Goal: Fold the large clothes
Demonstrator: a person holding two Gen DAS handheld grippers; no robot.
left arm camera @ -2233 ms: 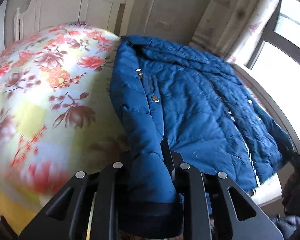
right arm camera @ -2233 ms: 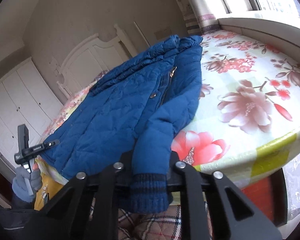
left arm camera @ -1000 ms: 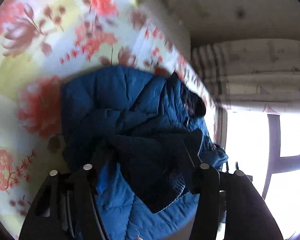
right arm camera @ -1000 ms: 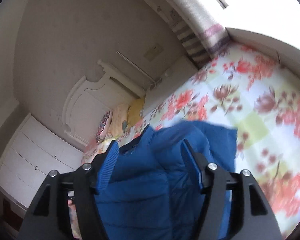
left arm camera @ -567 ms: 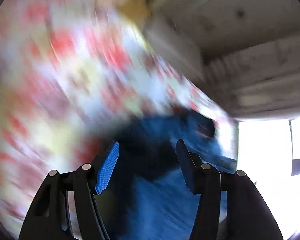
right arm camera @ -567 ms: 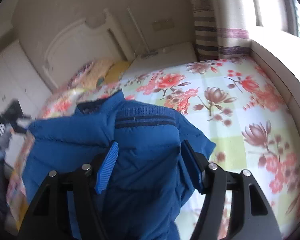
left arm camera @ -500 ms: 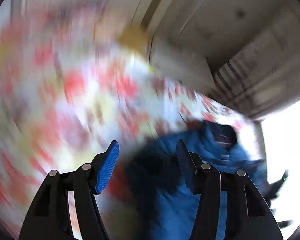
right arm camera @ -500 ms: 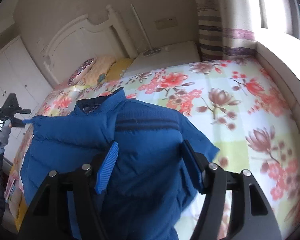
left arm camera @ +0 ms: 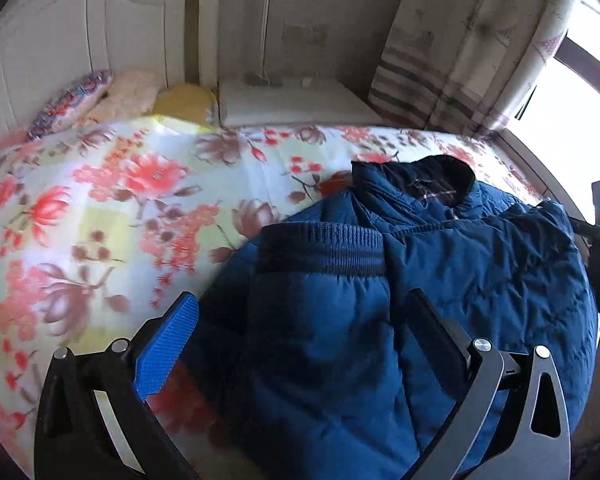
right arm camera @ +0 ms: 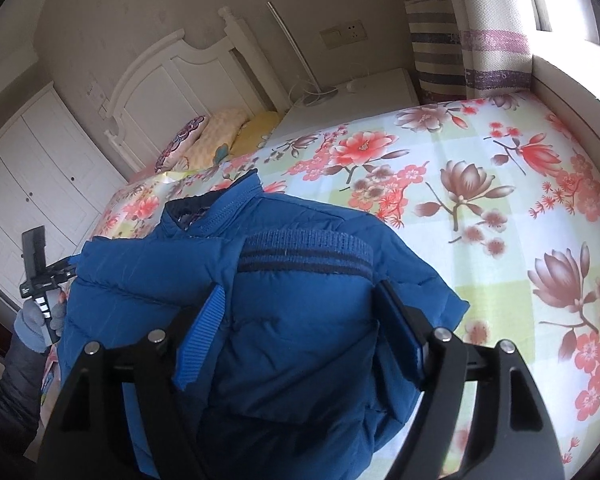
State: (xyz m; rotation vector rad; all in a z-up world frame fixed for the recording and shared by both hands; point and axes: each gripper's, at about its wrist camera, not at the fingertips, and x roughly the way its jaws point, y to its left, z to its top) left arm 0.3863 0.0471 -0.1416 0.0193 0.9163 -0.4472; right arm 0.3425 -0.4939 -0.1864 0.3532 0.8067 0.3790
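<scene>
Left gripper (left arm camera: 300, 340): jaws just spread wide, sleeve cuff (left arm camera: 320, 248) loose between.
Right gripper (right arm camera: 300, 328): opening, straddling folded sleeve.
Jacket (right arm camera: 260, 320): on floral bedspread (right arm camera: 500, 200).
Risk: puffy sleeves may spring open.

— What do we see along the head of the bed?

— We see a white headboard (right arm camera: 172, 80), with three pillows (right arm camera: 220, 136) lined up against it: one patterned, one pale, one yellow.

— And the floral bedspread (right arm camera: 480, 200)?

— It covers the mattress to its edges. Past the far corner we find a white nightstand (left arm camera: 292, 100), a striped curtain (right arm camera: 460, 40) and white wardrobe doors (right arm camera: 32, 168).
</scene>
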